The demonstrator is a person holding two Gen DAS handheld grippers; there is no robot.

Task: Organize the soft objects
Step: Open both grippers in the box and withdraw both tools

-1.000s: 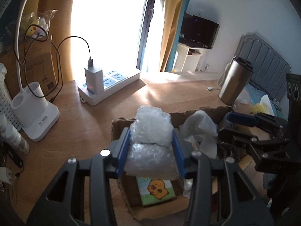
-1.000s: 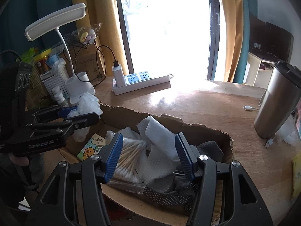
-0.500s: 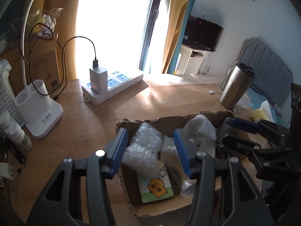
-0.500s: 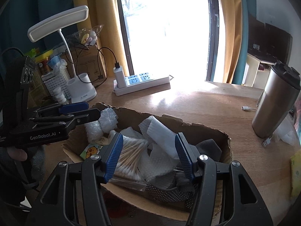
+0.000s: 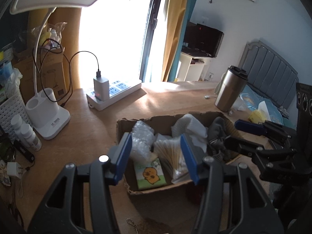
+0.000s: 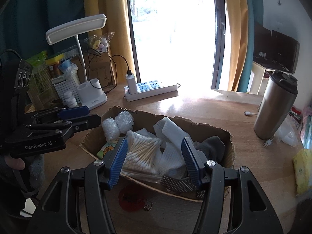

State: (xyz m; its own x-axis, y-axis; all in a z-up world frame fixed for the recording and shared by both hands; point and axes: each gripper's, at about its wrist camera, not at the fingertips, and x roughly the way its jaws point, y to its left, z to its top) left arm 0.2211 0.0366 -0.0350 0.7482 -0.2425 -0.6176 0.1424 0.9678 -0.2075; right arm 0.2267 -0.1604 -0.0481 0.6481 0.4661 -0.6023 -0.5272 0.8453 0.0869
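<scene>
From the left wrist camera, the left gripper (image 5: 156, 156) hangs over the near end of a cardboard box (image 5: 136, 121) on a wooden desk (image 5: 93, 128); its blue fingers (image 5: 123, 157) stand apart with nothing pressed between them, the jaws having just been opening. Below them, inside the box, lies a roll of bubble wrap (image 5: 141, 136) against the left wall; next to it a bag of cotton swabs (image 5: 173, 156), and nearer the camera a small tissue pack (image 5: 151, 173) with a cartoon duck on it; white foam sheets (image 5: 190, 126) and a grey sock (image 5: 217, 130) fill the far right part of the box. The right gripper (image 5: 239, 136) reaches in from the right edge over the box's right end. On the desk behind stand a white desk lamp (image 5: 48, 115), a power strip (image 5: 115, 93) with a charger plugged in, and a steel tumbler (image 5: 231, 89).

From the right wrist camera, the right gripper (image 6: 155, 160) hovers over the near side of the box (image 6: 228, 156), fingers (image 6: 118, 160) spread and gripping nothing; the cotton swabs (image 6: 142, 152) and the foam sheets (image 6: 171, 134) lie beneath the gap; the sock (image 6: 212, 148) sits by the right finger. The bubble wrap (image 6: 117, 124) rests in the far left corner of the box; the tissue pack (image 6: 106, 149) shows just beside it. The left gripper (image 6: 87, 115) hangs at the left, just outside the box, jaws parted and empty; a fingertip of the person's hand (image 6: 13, 162) shows beneath it. The lamp (image 6: 91, 95), power strip (image 6: 152, 90) and tumbler (image 6: 276, 107) stand further back.
</scene>
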